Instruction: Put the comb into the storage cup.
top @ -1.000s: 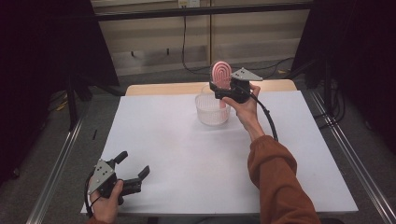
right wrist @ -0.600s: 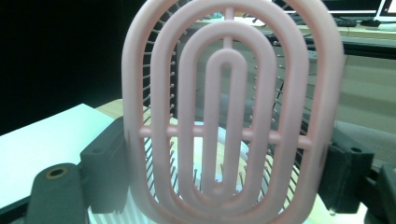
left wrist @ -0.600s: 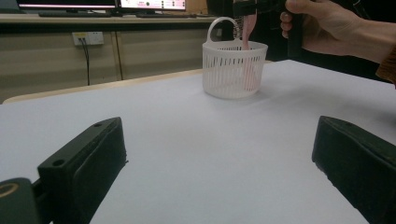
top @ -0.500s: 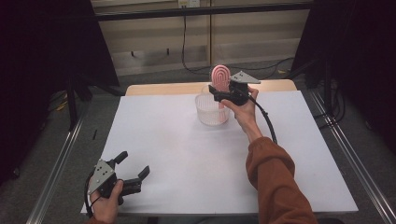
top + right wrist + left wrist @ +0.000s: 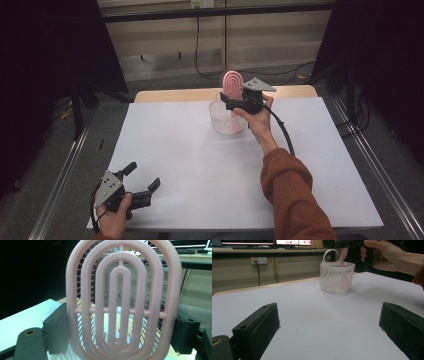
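Right gripper view: right claw (image 5: pixel 120 337) pinching pink brush (image 5: pixel 122 300) at head edges; light, stiff, probably slippery. Left claw (image 5: pixel 329 330) spread.

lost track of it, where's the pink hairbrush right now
In the high view the pink hairbrush stands upright at the table's far middle, clamped in the right claw, handle down inside the white basket.

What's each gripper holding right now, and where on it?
The right gripper clamps the pink hairbrush across the sides of its head, handle down in the white basket. The left gripper is open, holding nothing.
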`<state>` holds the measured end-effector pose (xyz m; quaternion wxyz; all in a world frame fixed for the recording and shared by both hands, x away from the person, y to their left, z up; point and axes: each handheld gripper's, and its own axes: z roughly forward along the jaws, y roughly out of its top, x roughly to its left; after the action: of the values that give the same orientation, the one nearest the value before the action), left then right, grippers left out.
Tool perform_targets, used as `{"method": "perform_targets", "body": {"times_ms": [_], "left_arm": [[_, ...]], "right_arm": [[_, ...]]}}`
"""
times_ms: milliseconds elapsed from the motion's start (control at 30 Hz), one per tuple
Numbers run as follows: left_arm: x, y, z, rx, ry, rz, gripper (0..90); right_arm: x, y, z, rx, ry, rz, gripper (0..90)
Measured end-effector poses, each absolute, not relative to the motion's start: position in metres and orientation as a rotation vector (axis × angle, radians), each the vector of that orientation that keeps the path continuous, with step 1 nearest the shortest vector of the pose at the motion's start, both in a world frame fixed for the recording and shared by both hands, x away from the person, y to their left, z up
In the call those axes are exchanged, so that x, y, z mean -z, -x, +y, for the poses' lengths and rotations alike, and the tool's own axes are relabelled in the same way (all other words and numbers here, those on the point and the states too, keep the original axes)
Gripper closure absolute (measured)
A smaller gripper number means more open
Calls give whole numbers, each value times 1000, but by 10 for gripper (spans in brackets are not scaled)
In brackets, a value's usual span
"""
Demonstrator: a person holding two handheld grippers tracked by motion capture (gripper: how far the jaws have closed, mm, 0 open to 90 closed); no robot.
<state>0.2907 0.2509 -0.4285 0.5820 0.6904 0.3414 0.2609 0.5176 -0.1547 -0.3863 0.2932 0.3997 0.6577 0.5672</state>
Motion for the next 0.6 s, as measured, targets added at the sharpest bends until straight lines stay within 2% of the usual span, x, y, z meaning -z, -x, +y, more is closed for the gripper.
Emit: {"method": "perform_targets", "body": {"times_ms": [600], "left_arm": [[428, -291, 251, -612, -1607, 800, 30]], "right_arm": [[392, -518, -137, -1559, -1081, 1776, 152]]}}
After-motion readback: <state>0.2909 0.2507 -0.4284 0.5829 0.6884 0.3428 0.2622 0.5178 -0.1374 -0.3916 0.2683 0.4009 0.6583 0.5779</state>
